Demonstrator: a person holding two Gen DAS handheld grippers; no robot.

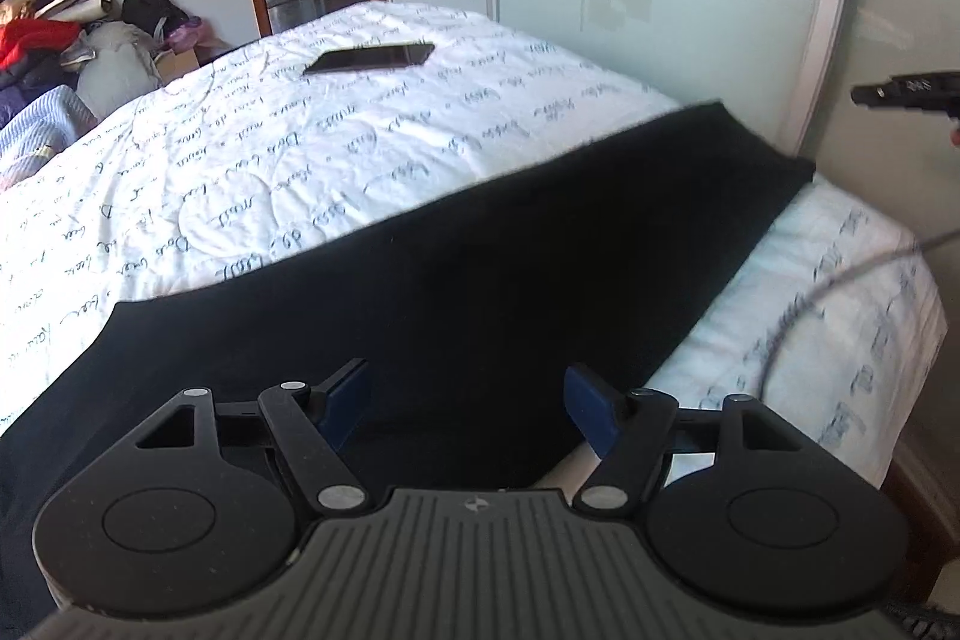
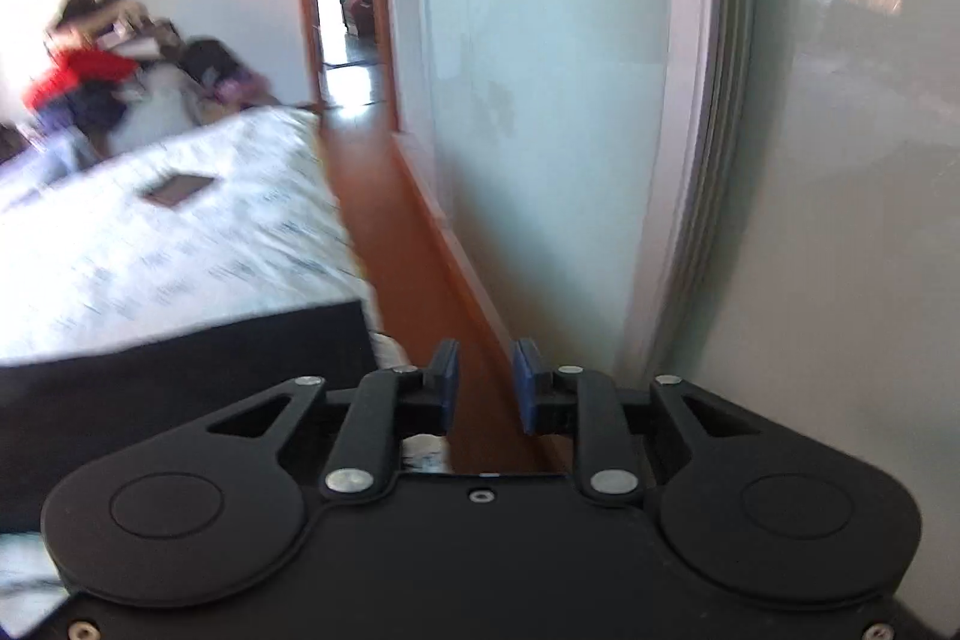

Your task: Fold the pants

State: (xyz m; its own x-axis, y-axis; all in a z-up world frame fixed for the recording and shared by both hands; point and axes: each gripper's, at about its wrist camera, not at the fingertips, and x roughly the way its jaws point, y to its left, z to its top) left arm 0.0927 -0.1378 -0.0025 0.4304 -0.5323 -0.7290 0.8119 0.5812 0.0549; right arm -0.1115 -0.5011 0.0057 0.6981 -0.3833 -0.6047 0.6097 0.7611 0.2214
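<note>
— Black pants [image 1: 456, 244] flat along the near edge of the bed [image 1: 300, 160], one end close to the far right corner. A phone [image 1: 370, 57] on the quilt, well apart.
— Step in hand?
— Seemingly between folds. Left gripper [image 1: 468, 400] low over the pants, jaws wide apart, empty. Right gripper [image 2: 485, 388] off the bed's side, over the floor, jaws parted, empty.
— Next?
— Probably gripping one end, carrying it over.
— Containers?
— None visible.

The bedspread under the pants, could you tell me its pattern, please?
White bedspread with dark cursive handwriting; clearest in left wrist view.
</note>
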